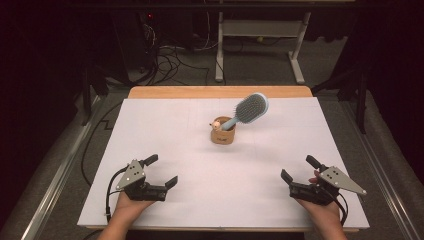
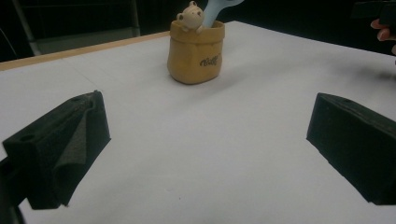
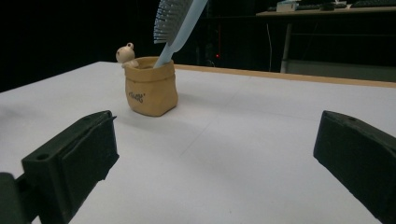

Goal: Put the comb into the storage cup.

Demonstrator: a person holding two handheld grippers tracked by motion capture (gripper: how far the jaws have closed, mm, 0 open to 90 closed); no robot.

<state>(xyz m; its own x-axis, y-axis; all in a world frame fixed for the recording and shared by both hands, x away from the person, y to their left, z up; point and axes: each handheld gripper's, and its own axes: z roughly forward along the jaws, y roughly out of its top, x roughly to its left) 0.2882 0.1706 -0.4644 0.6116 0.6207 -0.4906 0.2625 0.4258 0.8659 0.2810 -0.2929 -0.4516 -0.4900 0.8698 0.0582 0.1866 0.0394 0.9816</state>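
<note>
A tan sack-shaped holder (image 1: 222, 135) (image 2: 196, 53) (image 3: 151, 86) with a small bear figure on its rim stands in the middle of the white table (image 1: 190, 165). A light blue hairbrush (image 1: 247, 111) (image 3: 173, 25) stands in it handle down, its head leaning to the right and away. My left gripper (image 1: 161, 171) (image 2: 205, 149) rests near the front left of the table, open and holding nothing. My right gripper (image 1: 298, 168) (image 3: 215, 158) sits near the front right, open and holding nothing. Both point toward the holder from a distance.
A wooden strip (image 1: 220, 91) edges the table's far side. Beyond it stand a white desk frame (image 1: 260, 45) and loose cables (image 1: 172, 57) on the floor. A metal rail (image 1: 55, 175) runs along the left of the table.
</note>
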